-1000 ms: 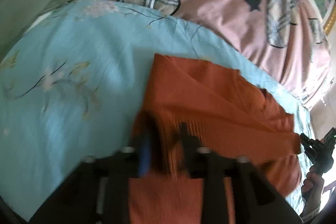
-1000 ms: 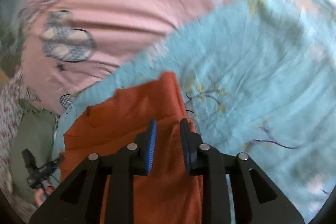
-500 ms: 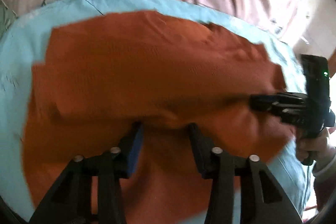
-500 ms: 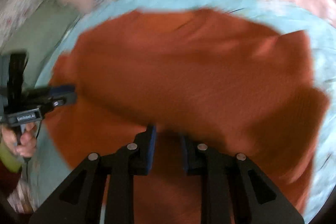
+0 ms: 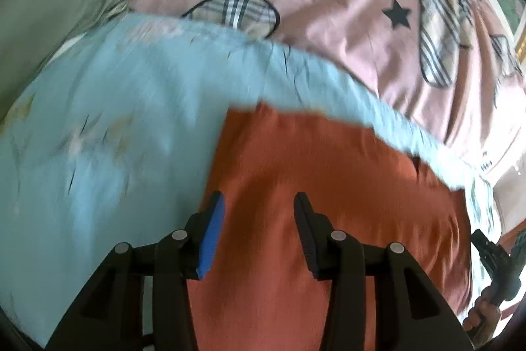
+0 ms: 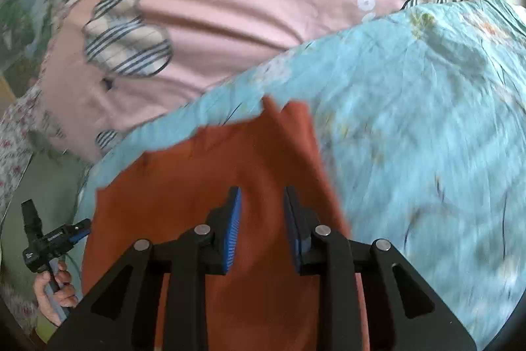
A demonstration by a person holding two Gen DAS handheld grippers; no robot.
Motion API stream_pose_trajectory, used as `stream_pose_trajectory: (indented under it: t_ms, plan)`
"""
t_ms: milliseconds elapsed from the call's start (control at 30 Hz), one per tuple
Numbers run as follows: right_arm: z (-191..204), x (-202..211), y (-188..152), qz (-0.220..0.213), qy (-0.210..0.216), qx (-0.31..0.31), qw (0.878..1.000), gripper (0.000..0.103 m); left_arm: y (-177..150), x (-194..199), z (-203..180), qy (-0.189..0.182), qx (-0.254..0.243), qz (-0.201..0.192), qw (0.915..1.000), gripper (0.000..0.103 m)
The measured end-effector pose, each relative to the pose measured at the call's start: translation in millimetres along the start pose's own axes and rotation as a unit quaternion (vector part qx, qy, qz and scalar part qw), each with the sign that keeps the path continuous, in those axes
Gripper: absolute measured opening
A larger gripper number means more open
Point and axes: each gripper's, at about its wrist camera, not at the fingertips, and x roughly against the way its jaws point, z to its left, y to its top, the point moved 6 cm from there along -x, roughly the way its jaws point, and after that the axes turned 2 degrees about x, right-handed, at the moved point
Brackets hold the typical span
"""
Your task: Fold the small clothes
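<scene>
An orange-red knit garment (image 5: 328, 186) lies flat on a light blue floral sheet (image 5: 115, 127); it also shows in the right wrist view (image 6: 203, 180). My left gripper (image 5: 258, 213) is open and empty above the garment's left part, near its left edge. My right gripper (image 6: 261, 206) is open and empty above the garment's right part, near its right edge. Each gripper shows small in the other's view: the right one (image 5: 493, 255) at the garment's right side, the left one (image 6: 62, 236) at its left side.
A pink quilt (image 5: 328, 5) with plaid patches and a black star lies beyond the blue sheet (image 6: 427, 120), and shows in the right wrist view too (image 6: 246, 5). A green cloth (image 5: 39, 5) lies at the far left.
Both grippers held a raised fold of the garment, carried it over, then opened and let go. The garment now lies flat and both grippers have drawn back above it.
</scene>
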Motion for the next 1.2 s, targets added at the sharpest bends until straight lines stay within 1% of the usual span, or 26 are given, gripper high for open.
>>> stream_pose_trajectory:
  t_ms: [67,100,133,167,200,300,367,400,467,533,600,700,867,967,1033,1067,1200]
  plan:
    - [11.2,11.3,-21.3,0.007,0.019,0.007,1.0,0.029,-29.1,20.2,0.1,-0.009,0.001,-0.006,0.9999,0.044]
    - [17.3,16.4,-31.7,0.011,0.03,0.012,0.999,0.031,-42.9,33.9,-0.4,-0.012,-0.003,-0.012,0.9999,0.047]
    - [21.8,21.4,-42.1,0.015,0.041,0.017,0.999,0.035,-57.5,44.2,-1.1,-0.013,-0.006,-0.015,0.9998,0.053]
    - [24.9,25.5,-54.4,0.022,0.045,0.023,0.999,0.038,-73.7,56.3,0.1,-0.017,-0.007,-0.017,0.9997,0.054]
    - [22.5,29.6,-64.9,0.029,0.043,0.024,0.998,0.038,-87.8,66.1,1.5,-0.022,-0.005,-0.016,0.9996,0.055]
    - [25.1,37.7,-93.0,0.057,0.054,0.017,0.997,0.039,-123.0,87.8,2.9,-0.041,0.014,-0.005,0.999,0.057]
    - [30.7,45.8,-106.9,0.062,0.065,0.024,0.996,0.04,-143.4,99.1,3.4,-0.05,0.02,-0.001,0.9985,0.059]
    - [32.6,50.8,-114.0,0.062,0.067,0.028,0.995,0.041,-150.2,102.2,3.2,-0.053,0.022,0.003,0.9984,0.062]
    - [33.2,57.7,-122.8,0.064,0.067,0.023,0.995,0.044,-167.9,105.6,3.0,-0.056,0.026,0.016,0.998,0.063]
    - [31.6,63.8,-127.9,0.066,0.073,0.011,0.995,0.046,-175.6,103.3,-1.3,-0.061,0.029,0.027,0.9973,0.063]
    - [30.0,71.3,-130.7,0.061,0.073,0.004,0.995,0.047,-179.2,101.3,-5.0,-0.063,0.033,0.03,0.997,0.063]
    - [25.4,81.4,-129.5,0.055,0.072,-0.01,0.996,0.048,-181.6,99.7,-8.8,-0.066,0.04,0.029,0.9966,0.068]
    - [29.2,95.9,-126.5,0.043,0.076,-0.007,0.996,0.052,-178.8,89.9,-3.3,-0.08,0.072,0.037,0.9936,0.07]
    - [34.6,100.9,-128.3,0.04,0.083,-0.011,0.996,0.054,-176.5,86.1,-1.8,-0.081,0.079,0.035,0.993,0.072]
    - [38.5,101.8,-129.6,0.042,0.087,-0.009,0.995,0.054,-174.6,84.2,-1.1,-0.085,0.082,0.031,0.9925,0.081]
    - [40.6,101.6,-130.0,0.043,0.09,-0.008,0.995,0.054,-172.6,82.8,0.0,-0.087,0.086,0.027,0.9921,0.083]
    - [48.5,99.9,-130.3,0.046,0.098,-0.004,0.994,0.055,-164.9,72.2,5.9,-0.086,0.101,0.027,0.9908,0.083]
